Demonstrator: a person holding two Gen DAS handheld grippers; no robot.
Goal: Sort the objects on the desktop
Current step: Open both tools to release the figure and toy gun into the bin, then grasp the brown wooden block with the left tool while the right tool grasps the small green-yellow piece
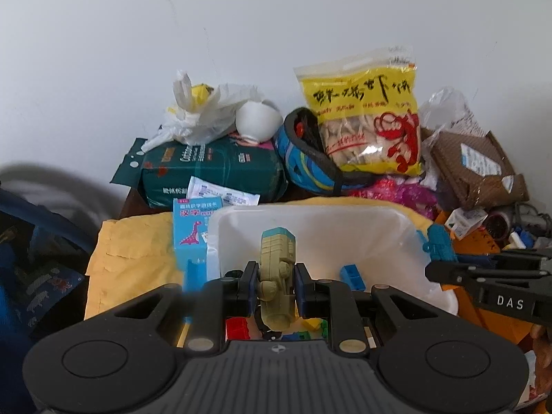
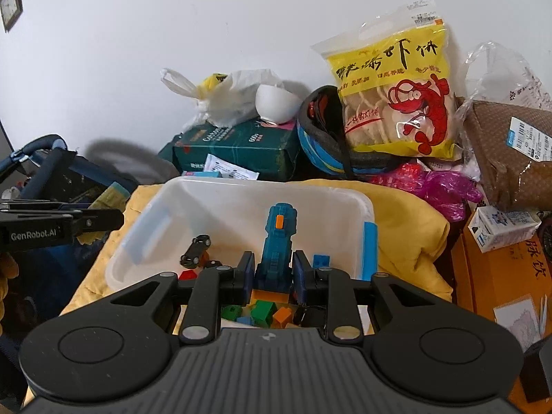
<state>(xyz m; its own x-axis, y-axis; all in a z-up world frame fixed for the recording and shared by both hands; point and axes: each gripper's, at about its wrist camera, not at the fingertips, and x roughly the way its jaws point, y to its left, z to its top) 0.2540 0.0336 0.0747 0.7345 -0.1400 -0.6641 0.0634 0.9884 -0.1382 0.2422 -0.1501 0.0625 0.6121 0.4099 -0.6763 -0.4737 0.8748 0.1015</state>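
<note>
Two tongs: both in view, each clamped on a toy figure above the same bin.
Left tongs [image 1: 276,284]: pads pressed on a khaki block figure [image 1: 276,276] with a teal cap; figure upright, its lower end hidden behind the tong body.
Right tongs [image 2: 272,272]: pads pressed on a blue block figure [image 2: 278,248] with an orange tab; base cut off by the tong frame.
Bin: translucent white bin [image 2: 241,193] with blue latches, resting on a yellow cloth [image 2: 407,214]; near rim hidden by both tongs.
Bin contents: a dark toy car [image 2: 195,250] and loose coloured bricks [image 2: 265,310]; count cannot be made out, most lie behind the fingers.
Bench: surface almost wholly covered; edges not visible.
Behind bin: shrimp cracker bag [image 2: 396,103], green tissue pack [image 2: 238,151], white plastic bag [image 2: 227,96], white bowl [image 2: 276,103] tipped on its side, blue helmet [image 2: 321,145] partly under the cracker bag.
Right edge: brown parcel [image 2: 510,151], cut off by the frame.
Left of the bin: dinosaur card box [image 1: 193,234], lower part behind the left tongs.
</note>
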